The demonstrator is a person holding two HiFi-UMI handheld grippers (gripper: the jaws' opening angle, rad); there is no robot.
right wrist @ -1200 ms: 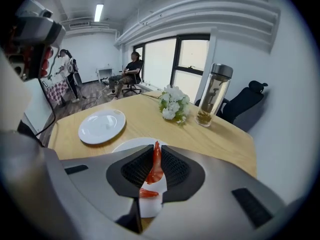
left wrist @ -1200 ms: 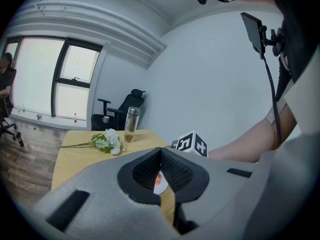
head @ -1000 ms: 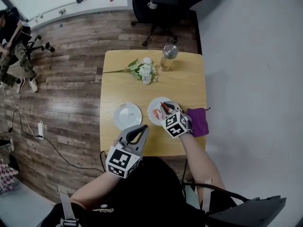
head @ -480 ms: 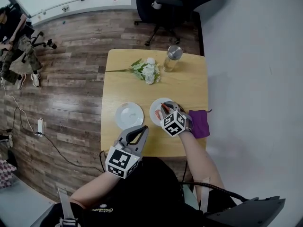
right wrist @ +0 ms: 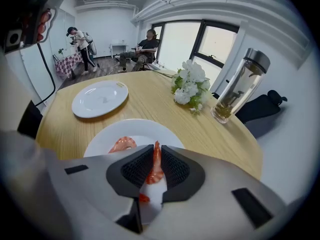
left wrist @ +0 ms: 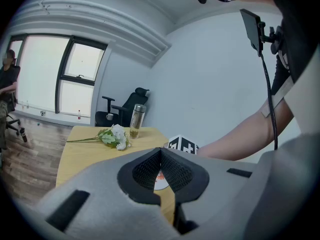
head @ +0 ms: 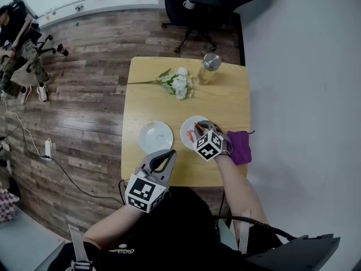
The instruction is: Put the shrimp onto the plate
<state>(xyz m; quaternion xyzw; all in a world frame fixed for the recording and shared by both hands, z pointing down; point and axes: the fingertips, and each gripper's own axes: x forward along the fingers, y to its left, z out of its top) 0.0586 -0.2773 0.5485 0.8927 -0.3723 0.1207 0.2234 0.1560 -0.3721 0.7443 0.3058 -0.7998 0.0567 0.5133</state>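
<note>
Right tool: your right tool (right wrist: 154,149) is clamped on a shrimp (right wrist: 156,168), with the dark ribbed pads pressed to both of its sides.
Shrimp: it sits upright between the pads, its thin end poking out past the tips and its thicker end down in the throat of the tool.
Where the shrimp is: you hold it over the near part of the white plate (right wrist: 107,136); whether it touches the plate surface cannot be told.
Second shrimp: a curled second shrimp (right wrist: 123,144) lies flat on that same plate, just to the left of your tool tips.
Left tool: your left tool (left wrist: 160,151) has its tips pressed together with nothing between them; it is held low at the near edge of the counter (head: 223,103), well apart from the right one.
Empty plate: an empty plate (head: 156,136) rests on the counter to the left of the shrimp plate, close beside it but not touching.
Purple cloth: a purple cloth (head: 241,147) lies at the counter's right edge, just beside your right hand.
Far end: flowers (head: 179,84) lie on their side, and a bottle (head: 210,66) with a metal cap stands upright to their right.
</note>
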